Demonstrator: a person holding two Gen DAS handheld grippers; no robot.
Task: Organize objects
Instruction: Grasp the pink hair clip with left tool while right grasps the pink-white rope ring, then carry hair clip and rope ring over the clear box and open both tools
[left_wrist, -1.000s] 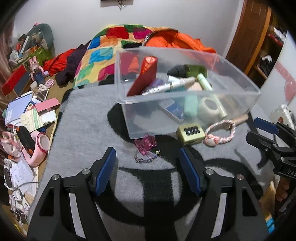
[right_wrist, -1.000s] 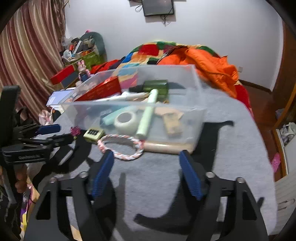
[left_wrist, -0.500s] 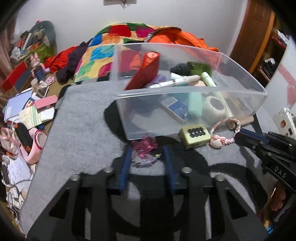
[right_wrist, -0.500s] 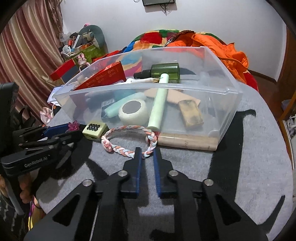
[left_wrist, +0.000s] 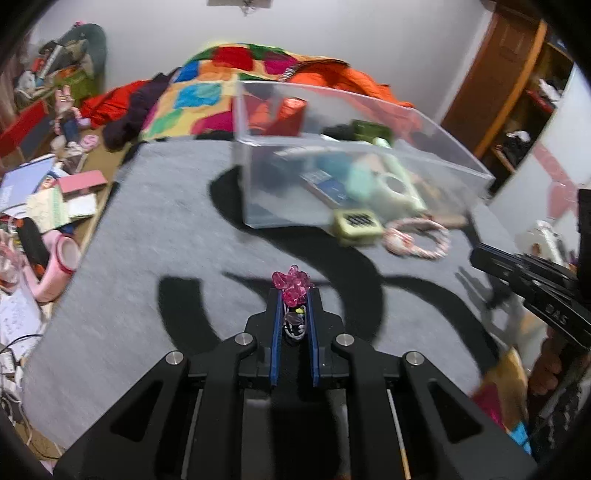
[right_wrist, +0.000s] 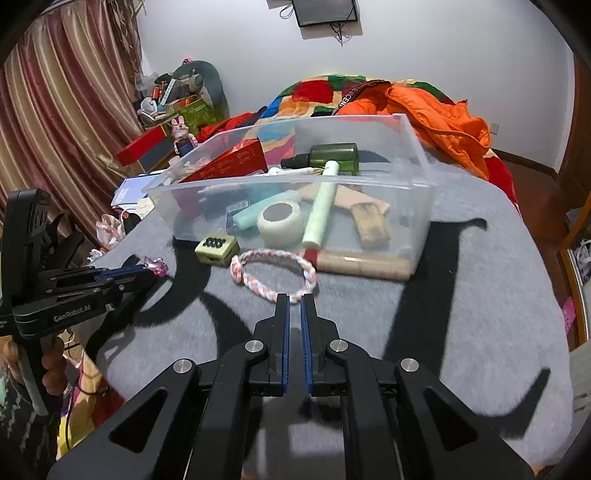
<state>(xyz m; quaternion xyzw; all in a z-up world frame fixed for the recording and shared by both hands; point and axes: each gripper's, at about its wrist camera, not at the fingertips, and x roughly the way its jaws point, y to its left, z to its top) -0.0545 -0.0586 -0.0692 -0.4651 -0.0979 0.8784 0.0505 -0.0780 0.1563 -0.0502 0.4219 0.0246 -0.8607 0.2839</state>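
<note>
My left gripper (left_wrist: 293, 295) is shut on a pink crystal hair tie (left_wrist: 292, 286) and holds it above the grey mat; it also shows in the right wrist view (right_wrist: 157, 265). My right gripper (right_wrist: 294, 301) is shut on the near edge of a pink-and-white braided rope ring (right_wrist: 273, 271), which lies on the mat in front of the clear plastic bin (right_wrist: 413, 162). The ring (left_wrist: 417, 240) and a green number lock (left_wrist: 356, 223) sit beside the bin (left_wrist: 258, 155). The bin holds bottles, tubes, tape and a red box.
A wooden roller (right_wrist: 362, 264) lies against the bin's front. The grey mat (right_wrist: 461, 295) covers the table. A cluttered desk with papers and a pink item (left_wrist: 61, 258) stands left. A colourful quilt (left_wrist: 207, 92) and orange jacket (right_wrist: 436, 114) lie behind.
My left gripper closed on the pink hair tie and lifted it back from the bin. My right gripper closed on the rope ring's near edge.
</note>
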